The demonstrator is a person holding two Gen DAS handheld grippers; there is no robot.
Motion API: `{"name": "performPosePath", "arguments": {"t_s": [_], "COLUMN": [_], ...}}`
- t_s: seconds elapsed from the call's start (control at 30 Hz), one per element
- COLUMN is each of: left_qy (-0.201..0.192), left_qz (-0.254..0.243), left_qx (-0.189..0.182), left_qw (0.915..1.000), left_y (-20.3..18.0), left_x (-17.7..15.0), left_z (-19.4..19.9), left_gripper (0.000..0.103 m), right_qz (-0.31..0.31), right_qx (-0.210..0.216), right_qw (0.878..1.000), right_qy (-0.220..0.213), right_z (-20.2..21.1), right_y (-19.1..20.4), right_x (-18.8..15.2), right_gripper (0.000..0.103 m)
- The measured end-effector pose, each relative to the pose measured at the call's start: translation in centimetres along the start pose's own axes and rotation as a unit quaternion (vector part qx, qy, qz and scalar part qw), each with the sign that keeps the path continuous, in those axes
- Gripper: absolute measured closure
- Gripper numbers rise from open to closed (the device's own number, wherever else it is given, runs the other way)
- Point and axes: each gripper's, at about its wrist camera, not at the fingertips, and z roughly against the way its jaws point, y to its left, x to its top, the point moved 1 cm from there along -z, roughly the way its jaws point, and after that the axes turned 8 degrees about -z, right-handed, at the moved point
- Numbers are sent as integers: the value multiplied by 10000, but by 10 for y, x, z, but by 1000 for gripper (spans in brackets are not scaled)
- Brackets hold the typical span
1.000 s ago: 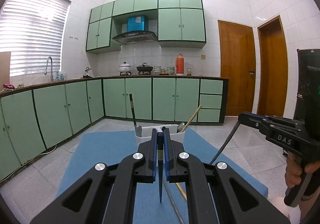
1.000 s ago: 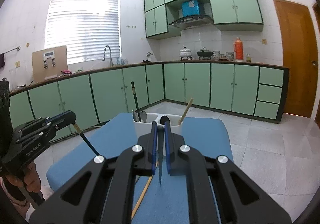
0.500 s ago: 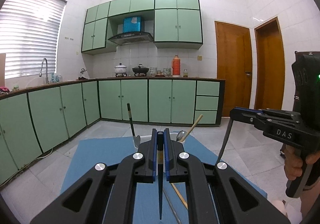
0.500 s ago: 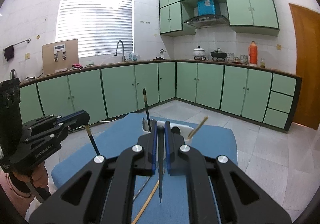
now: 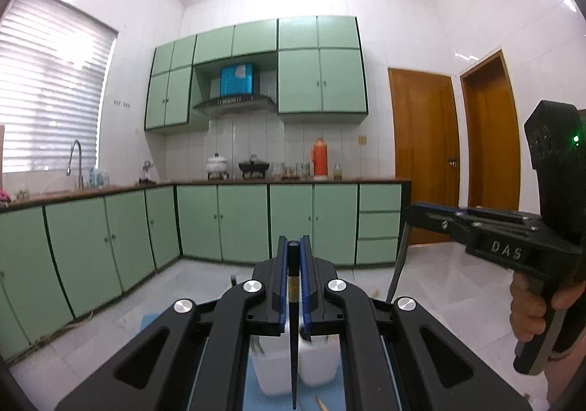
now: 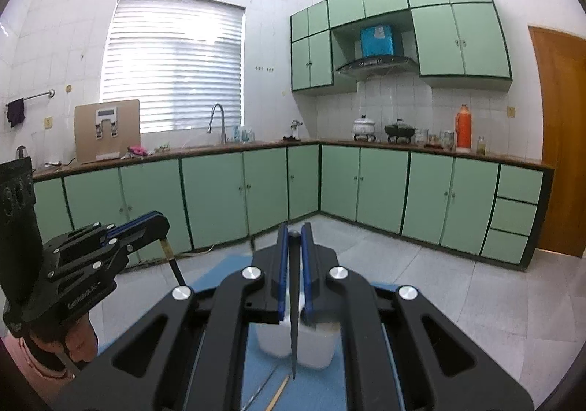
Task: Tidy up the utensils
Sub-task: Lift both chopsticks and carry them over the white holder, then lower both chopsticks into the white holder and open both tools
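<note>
My left gripper (image 5: 293, 242) is shut on a black chopstick (image 5: 293, 330) that hangs point down between its blue pads. My right gripper (image 6: 294, 229) is likewise shut on a second black chopstick (image 6: 294, 323). Each shows in the other's view: the right gripper (image 5: 412, 209) with its dark stick (image 5: 397, 271), the left gripper (image 6: 163, 224) with its stick (image 6: 174, 264). Below both stands a white utensil holder (image 6: 315, 348), largely hidden behind the fingers, also visible as the holder (image 5: 315, 367) in the left wrist view.
The holder stands on a blue mat (image 6: 219, 275). A wooden chopstick (image 6: 278, 392) and a thin metal utensil (image 6: 262, 389) lie on the mat in front of it. Green kitchen cabinets (image 6: 219, 195) line the far walls, with tiled floor around.
Both grippers have risen with their chopsticks. The holder and mat have sunk low in each view and are now mostly hidden behind the fingers.
</note>
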Motion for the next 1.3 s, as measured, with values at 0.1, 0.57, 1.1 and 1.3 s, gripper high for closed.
{"name": "performPosePath", "arguments": {"t_s": [0.1,0.57,1.1,1.3], "left_qy": [-158,91,655,813], "left_qz": [-81,173,320,328], "left_qx": [76,375,360,404], "left_qw": [9998,9991,9967,9953], "left_y": [1,22,34,37], "left_x": [16,-10,-58,-68], "left_z": [-19,-122,-151,-154], "left_gripper": [97,97,97,97], "right_qz": [18,-341,-575,-649], "right_qx": [-80,-354,-421,-501], "right_qw": [9999,9988,9963,9948], "right_qy": [-105,57,489,606], "right_z": [-16,-99,-137,-142], "right_y": [-5,-40,-52,-56], "right_x": [18,6,-47,-58], "right_gripper": [97,97,97,97]}}
